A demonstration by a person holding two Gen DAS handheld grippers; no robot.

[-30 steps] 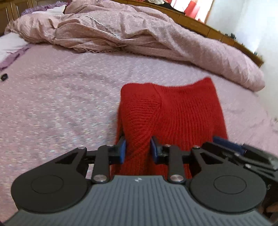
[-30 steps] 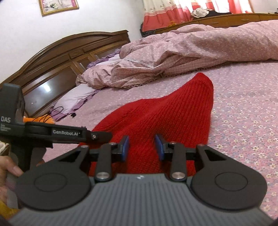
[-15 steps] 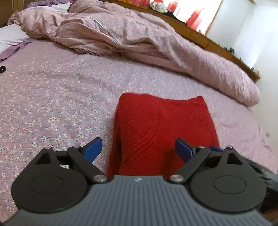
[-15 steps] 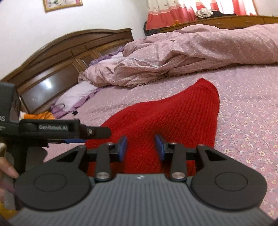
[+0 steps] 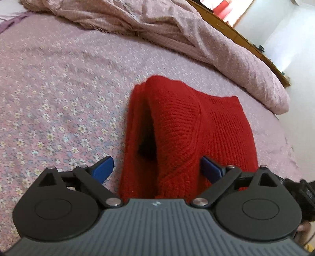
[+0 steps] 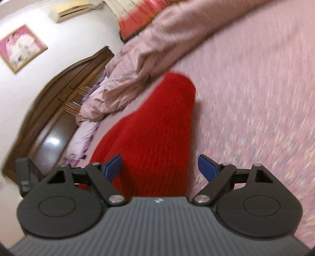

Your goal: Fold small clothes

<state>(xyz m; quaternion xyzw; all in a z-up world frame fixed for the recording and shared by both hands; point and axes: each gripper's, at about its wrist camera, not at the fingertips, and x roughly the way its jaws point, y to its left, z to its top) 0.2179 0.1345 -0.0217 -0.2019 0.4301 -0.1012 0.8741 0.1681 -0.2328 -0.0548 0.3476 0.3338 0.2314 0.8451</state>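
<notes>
While the red knit piece lies folded over on the flowery bed sheet, its top layer puffs up and needs a pat flat. Both the left gripper and right gripper are opening wide, with red cloth between their blue tips, not pinched. No box or basket shows.

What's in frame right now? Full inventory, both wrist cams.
knitted garment: 1, red, folded on the bed, near edge between both grippers' open pads
bedsheet: 1, pink floral, under the garment
quilt: 1, dusty pink, bunched behind the garment
headboard: 1, dark wood, left in right view
framed picture: 1, pink, on the wall
air conditioner: 1, cream, high on the wall
left gripper: 1, black, blue pads, jaws opening
right gripper: 1, black, blue pads, jaws opening
</notes>
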